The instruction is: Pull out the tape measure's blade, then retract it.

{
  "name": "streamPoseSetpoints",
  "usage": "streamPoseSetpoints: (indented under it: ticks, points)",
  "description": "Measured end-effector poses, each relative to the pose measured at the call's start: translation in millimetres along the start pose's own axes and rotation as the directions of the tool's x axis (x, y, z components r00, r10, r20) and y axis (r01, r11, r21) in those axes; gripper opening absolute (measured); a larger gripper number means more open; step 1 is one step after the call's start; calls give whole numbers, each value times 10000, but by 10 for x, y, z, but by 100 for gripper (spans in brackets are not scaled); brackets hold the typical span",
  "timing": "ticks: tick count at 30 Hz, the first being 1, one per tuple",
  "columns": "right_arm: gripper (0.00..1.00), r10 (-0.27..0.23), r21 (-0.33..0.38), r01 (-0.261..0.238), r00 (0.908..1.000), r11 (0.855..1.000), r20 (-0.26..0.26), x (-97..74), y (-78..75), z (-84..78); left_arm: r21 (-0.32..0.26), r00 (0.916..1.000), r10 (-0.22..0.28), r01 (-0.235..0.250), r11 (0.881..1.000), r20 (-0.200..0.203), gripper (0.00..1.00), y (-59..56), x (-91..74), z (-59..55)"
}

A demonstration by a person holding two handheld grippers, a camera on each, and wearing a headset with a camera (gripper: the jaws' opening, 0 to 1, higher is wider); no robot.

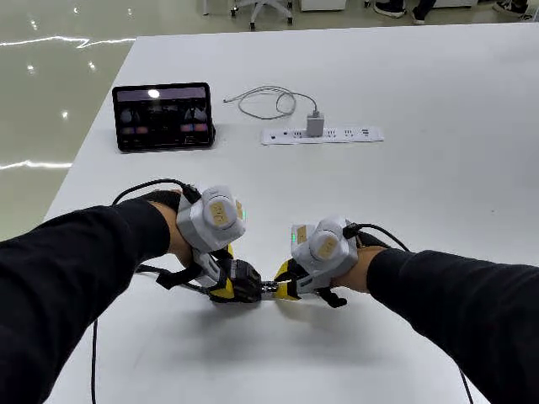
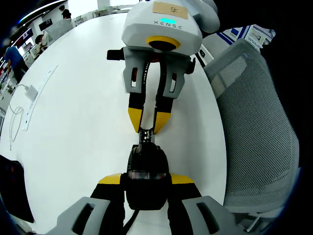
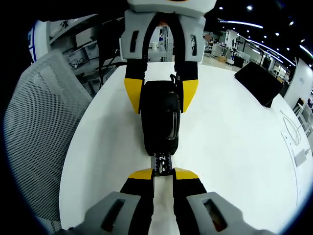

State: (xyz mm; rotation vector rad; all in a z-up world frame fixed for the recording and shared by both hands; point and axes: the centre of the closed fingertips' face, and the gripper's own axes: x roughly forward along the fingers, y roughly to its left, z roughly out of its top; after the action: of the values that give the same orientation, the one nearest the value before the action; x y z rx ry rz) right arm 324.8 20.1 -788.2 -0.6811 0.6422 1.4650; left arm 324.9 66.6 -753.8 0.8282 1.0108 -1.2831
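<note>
A black tape measure [image 1: 246,280] rests low over the white table [image 1: 421,101], and my left gripper [image 1: 236,283] is shut on its body. In the left gripper view the case [image 2: 146,177] sits between my yellow-tipped fingers [image 2: 110,179]. A short length of blade [image 1: 269,289] sticks out toward my right gripper [image 1: 283,290], which is shut on the blade's end. In the right gripper view the blade [image 3: 162,161] with its printed marks runs from the case [image 3: 159,115] into my own jaws. The right gripper [image 2: 149,121] faces me in the left gripper view, pinching the tip [image 2: 146,138].
A dark tablet [image 1: 162,115] stands at the back left. A white power strip [image 1: 322,135] with a charger and looped cable [image 1: 265,102] lies behind the grippers. A grey mesh chair [image 2: 254,112] stands beside the table's near edge. Black cables trail from both grippers.
</note>
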Motion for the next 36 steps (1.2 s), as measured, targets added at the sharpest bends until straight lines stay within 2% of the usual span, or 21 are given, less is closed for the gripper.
streamPoseSetpoints:
  ticks: [2,6,9,13,14,15,17,23,36]
  points:
    - [10,27,-235,-27,10000,9997,12,8,0,14,1,10000,8,-8,10000,0,29,1,4,3]
    - [11,151,33,-150,9999,9999,-62,10,-10,9,18,10000,24,-24,10000,-31,29,0,3,1]
    - [11,179,-53,-180,9997,9998,-158,24,-3,13,-16,10000,34,-34,10000,25,29,2,1,1]
    - [14,51,248,-54,9999,9997,139,102,-21,102,-12,10000,53,-53,10000,-21,29,1,2,0]
    - [15,76,198,-79,9999,9998,145,122,-7,120,-6,10000,55,-55,10000,-23,29,1,2,0]
    - [12,119,-279,-118,9999,9995,37,149,10,128,-14,10000,56,-56,10000,-18,29,1,2,2]
    - [12,14,-398,-18,9999,9992,-99,165,1,111,-22,10000,52,-52,10000,-6,29,1,1,3]
    - [10,115,185,-118,9999,9998,126,113,-21,73,-98,9999,14,-13,10000,130,29,13,-7,-16]
    - [10,136,150,-136,9999,9998,0,93,0,43,-68,9999,79,-78,9999,146,29,4,-8,-3]
